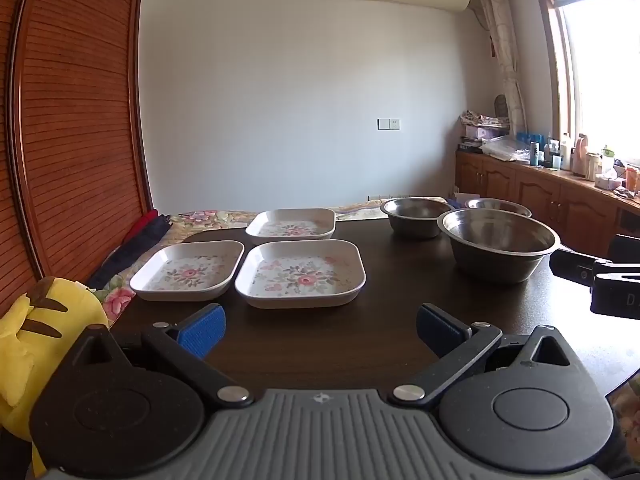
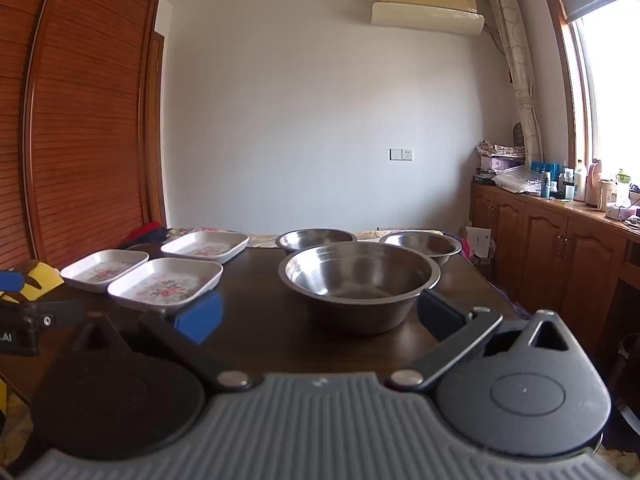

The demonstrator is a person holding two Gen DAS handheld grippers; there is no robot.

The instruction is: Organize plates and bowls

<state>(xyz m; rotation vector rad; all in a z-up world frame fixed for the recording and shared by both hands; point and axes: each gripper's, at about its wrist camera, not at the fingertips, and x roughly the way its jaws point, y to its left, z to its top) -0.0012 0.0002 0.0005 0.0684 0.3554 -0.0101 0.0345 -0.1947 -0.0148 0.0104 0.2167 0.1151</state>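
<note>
Left wrist view, table (image 1: 400, 288): dark wood, carried all dishes.
Bowls: three steel bowls (image 2: 360, 276) stood on right side, apart.
Plates: three floral square plates (image 1: 300, 272) lay on left side, unstacked.
Left gripper (image 1: 320, 328): spread wide, held nothing.
Right gripper (image 2: 320, 312): spread wide before nearest bowl, empty.

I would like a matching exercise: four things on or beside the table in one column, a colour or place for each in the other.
1. nearest bowl
2. square plates
3. plush toy
4. left tongs

a. yellow, beside the table's left edge
b. blue pads, open
c. floral, table's left half
d. bare steel, before the right tongs

Pairs: 1-d, 2-c, 3-a, 4-b
</note>
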